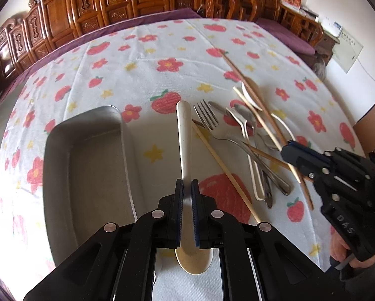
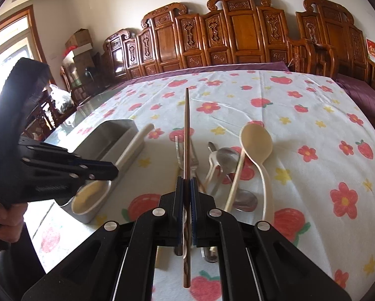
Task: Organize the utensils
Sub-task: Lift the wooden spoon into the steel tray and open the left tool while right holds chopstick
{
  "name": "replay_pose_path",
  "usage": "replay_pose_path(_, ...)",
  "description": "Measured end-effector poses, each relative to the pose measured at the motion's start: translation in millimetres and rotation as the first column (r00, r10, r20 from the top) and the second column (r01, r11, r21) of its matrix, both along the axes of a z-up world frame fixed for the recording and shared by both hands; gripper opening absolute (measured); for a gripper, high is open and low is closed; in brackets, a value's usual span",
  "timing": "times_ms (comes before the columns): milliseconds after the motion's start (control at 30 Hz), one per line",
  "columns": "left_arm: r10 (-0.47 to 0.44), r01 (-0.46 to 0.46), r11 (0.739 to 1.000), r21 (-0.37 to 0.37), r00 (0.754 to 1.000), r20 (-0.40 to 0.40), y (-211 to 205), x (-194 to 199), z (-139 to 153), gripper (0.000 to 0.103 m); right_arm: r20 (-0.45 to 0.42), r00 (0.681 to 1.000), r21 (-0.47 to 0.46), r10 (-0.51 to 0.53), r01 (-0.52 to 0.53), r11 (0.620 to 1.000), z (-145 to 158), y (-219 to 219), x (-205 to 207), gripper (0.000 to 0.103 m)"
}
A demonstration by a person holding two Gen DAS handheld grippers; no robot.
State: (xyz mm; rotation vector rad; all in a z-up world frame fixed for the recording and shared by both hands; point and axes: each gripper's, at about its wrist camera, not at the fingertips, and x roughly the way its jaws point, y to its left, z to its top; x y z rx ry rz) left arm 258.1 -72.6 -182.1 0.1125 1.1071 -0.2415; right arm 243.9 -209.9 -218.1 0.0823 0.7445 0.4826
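Left gripper [image 1: 187, 190] pinches the cream plastic spoon [image 1: 183, 135] beside the empty steel tray [image 1: 87, 150]; right gripper [image 2: 186, 190] clamps a brown wooden chopstick [image 2: 186, 130]. The heap of forks and spoons [image 1: 245, 135] awaits: barely begun.

White tablecloth [image 1: 142, 57] printed with red flowers, strawberries and yellow stars; grey metal tray [image 1: 87, 165]; cream spoon [image 1: 185, 138].

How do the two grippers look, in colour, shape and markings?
Both grippers, left gripper and right gripper, are black plastic linkages with silver round pivot pins and narrow jaws lined with blue ribbed pads. White letters "DAS" mark the right one's body. No cables are visible.
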Motion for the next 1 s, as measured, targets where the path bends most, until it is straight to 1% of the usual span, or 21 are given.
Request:
replay_pose_path(67, -0.001, 0.002, 0.999, -0.035, 1.0, 0.031, 8, -13, 15, 0.006, 0.001, 1.0, 0.006, 0.013, -0.013, 1.0, 2, 4, -4, 0.006)
replay_pose_path(167, 0.016, -0.012, 0.998, -0.055, 0.997, 0.07, 19, -28, 32, 0.006, 0.001, 1.0, 0.008, 0.029, -0.029, 1.0, 5, 12, -8, 0.006)
replay_pose_path(333, 0.036, -0.029, 0.998, -0.063, 0.992, 0.118, 37, -46, 51, 0.006, 0.016, 0.998, 0.01, 0.064, -0.064, 0.998, 15, 27, -18, 0.006)
replay_pose_path(467, 0.051, -0.043, 0.997, -0.058, 0.989, 0.141, 49, -50, 59, 0.006, 0.029, 0.995, 0.008, 0.092, -0.092, 0.996, 22, 40, -27, 0.006)
replay_pose_path(733, 0.093, -0.086, 0.995, -0.051, 0.986, 0.141, 78, -43, 52, 0.006, 0.044, 0.989, -0.01, 0.144, -0.143, 0.99, 30, 62, -42, 0.006)
replay_pose_path(867, 0.109, -0.106, 0.994, -0.04, 0.988, 0.113, 90, -35, 35, 0.006, 0.045, 0.988, -0.012, 0.15, -0.15, 0.989, 32, 68, -45, 0.006)
replay_pose_path(1000, 0.133, -0.132, 0.991, -0.025, 0.989, 0.071, 99, -24, 10, 0.006, 0.042, 0.986, -0.027, 0.162, -0.161, 0.987, 32, 74, -46, 0.006)
